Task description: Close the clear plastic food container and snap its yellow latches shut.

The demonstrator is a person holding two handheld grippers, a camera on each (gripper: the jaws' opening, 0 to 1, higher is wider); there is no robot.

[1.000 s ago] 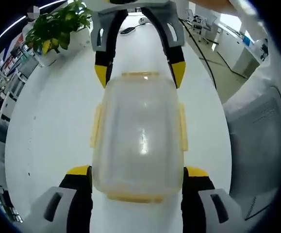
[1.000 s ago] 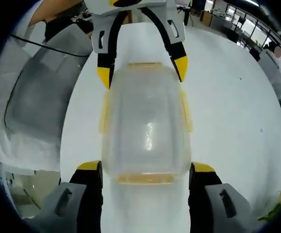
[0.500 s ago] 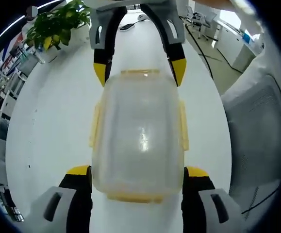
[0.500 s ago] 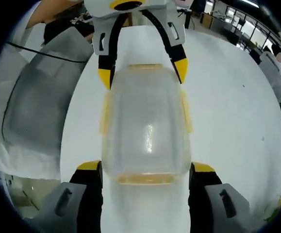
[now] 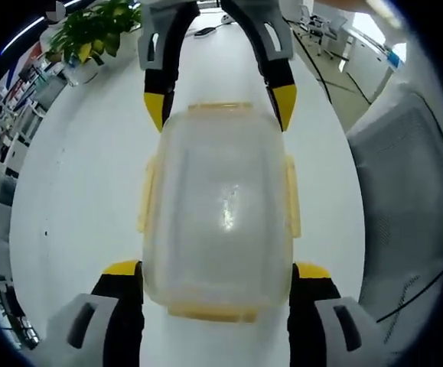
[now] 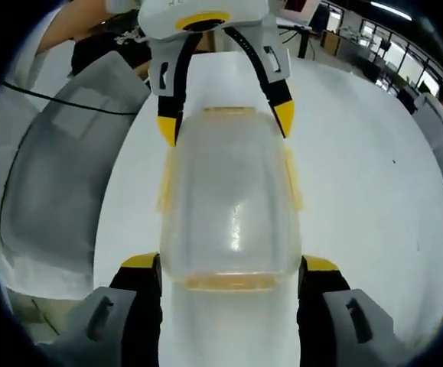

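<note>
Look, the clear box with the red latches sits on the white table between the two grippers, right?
Almost. The latches are yellow, not red, as the left gripper view shows. The rest holds: the clear box sits on the white table, between the left gripper and the right gripper.

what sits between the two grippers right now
The clear plastic food container lies between the left gripper and the right gripper, shown in both gripper views.

The clear plastic container [image 5: 219,210] sits upright on the white table [image 5: 83,191], lid on, yellow latches [image 5: 291,196] along its sides.
</note>
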